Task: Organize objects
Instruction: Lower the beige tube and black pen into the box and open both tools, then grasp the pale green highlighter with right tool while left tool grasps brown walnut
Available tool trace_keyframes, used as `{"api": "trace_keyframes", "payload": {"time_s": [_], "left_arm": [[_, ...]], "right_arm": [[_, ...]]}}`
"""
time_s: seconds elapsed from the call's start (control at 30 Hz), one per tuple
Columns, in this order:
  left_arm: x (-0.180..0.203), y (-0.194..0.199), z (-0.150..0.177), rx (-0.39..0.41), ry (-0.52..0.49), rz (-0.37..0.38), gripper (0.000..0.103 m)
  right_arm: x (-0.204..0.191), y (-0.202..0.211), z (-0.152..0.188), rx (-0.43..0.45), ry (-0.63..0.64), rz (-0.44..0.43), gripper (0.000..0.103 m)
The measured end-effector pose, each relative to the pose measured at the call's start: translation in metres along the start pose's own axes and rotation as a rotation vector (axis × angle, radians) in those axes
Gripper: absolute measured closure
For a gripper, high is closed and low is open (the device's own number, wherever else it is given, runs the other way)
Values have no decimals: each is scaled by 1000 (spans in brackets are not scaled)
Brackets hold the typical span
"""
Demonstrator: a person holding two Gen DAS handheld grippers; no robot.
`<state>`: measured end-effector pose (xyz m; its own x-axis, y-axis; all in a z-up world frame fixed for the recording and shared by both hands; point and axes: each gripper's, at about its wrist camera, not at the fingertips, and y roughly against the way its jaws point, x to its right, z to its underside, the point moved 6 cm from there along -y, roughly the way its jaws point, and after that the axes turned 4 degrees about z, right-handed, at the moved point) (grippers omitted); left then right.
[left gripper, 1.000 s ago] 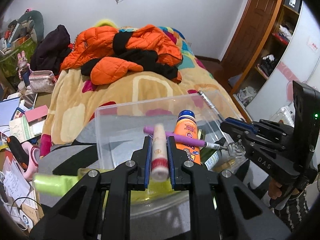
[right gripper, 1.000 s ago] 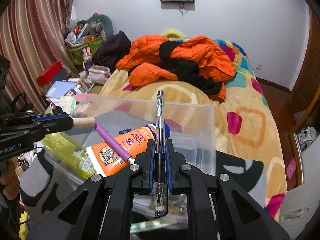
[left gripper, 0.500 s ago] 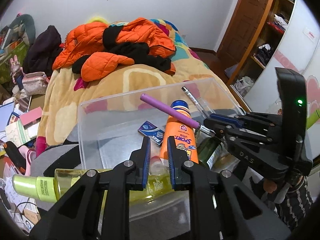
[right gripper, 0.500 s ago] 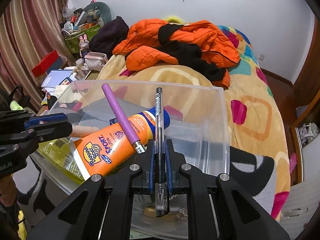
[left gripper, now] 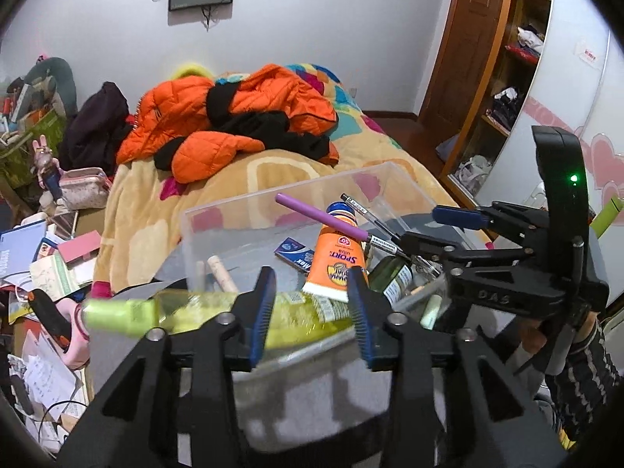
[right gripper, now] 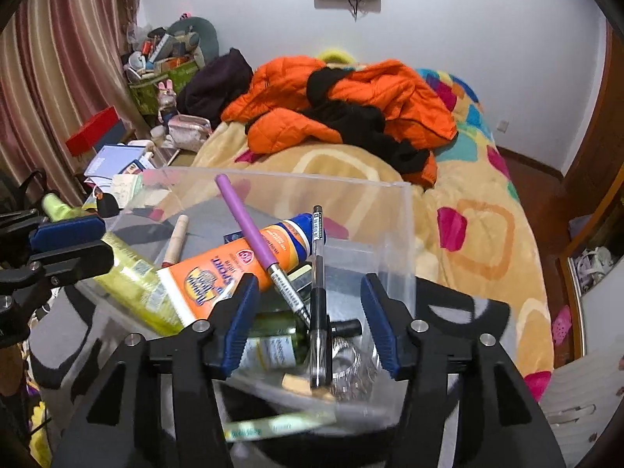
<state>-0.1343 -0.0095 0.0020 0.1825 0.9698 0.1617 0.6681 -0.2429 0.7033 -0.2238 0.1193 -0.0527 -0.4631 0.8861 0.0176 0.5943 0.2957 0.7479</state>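
Clear plastic bin (right gripper: pixel 394 234) sits on a grey-and-black cloth at the foot of the bed, right in front of both tongs; walls transparent, open top. Left tongs (left gripper: pixel 310 312): jaws opening, nothing pinched, blue pads spread over the near wall. Right tongs (right gripper: pixel 308 321): jaws also opening; black pen (right gripper: pixel 319 284) stands between the pads, neither pad seen pressing it, its tip down among the bin's contents. Near end of bin: yellow-green bottle (left gripper: pixel 218 310) lying along the near wall, its cap sticking out past the left corner, blurred. Dark green glass bottle (right gripper: pixel 269 345) with pale label on its side, crumpled foil-like item (right gripper: pixel 351 366) beside it. Mid bin: orange sunscreen tube (right gripper: pixel 238 269) lying diagonal, blue cap to the far side; purple pen (right gripper: pixel 249 230) resting across it, one end poking above the rim. Beige stick (right gripper: pixel 175 240) lies flat to the tube's left, small blue packet (left gripper: pixel 294 251) on the bin floor. Far half of bin floor mostly bare. Beyond the far wall: bed (right gripper: pixel 487 234) with patterned yellow blanket, open blanket surface to the right, orange jacket (right gripper: pixel 343 105) heaped farther back. Left of the bin, cluttered papers and boxes crowd close.
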Motion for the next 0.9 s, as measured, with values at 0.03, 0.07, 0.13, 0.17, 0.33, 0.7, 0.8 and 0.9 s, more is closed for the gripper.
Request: {"api": "trace_keyframes", "payload": {"time_s": [0.03, 0.07, 0.13, 0.17, 0.33, 0.7, 0.8, 0.9], "left_arm": [[-1, 6, 2, 10, -2, -5, 56], [-2, 14, 5, 23, -5, -15, 54], [-8, 27, 14, 43, -11, -50, 37], [-10, 31, 18, 50, -10, -62, 36], [-28, 40, 53, 21, 15, -96, 35], [-88, -11, 111, -129, 112, -100, 58], [-98, -21, 111, -127, 123, -78, 60], [-98, -29, 107, -117, 92, -51, 60]], "right_arm": [[0, 4, 1, 6, -2, -1, 47], [0, 10, 2, 13, -5, 0, 42], [-1, 22, 7, 35, -8, 11, 39], [0, 26, 9, 43, -10, 16, 38], [-3, 43, 28, 53, -38, 26, 30], [-3, 34, 80, -55, -136, 45, 29], [-3, 20, 91, -103, -160, 62, 29], [-4, 11, 95, -127, -184, 73, 29]]}}
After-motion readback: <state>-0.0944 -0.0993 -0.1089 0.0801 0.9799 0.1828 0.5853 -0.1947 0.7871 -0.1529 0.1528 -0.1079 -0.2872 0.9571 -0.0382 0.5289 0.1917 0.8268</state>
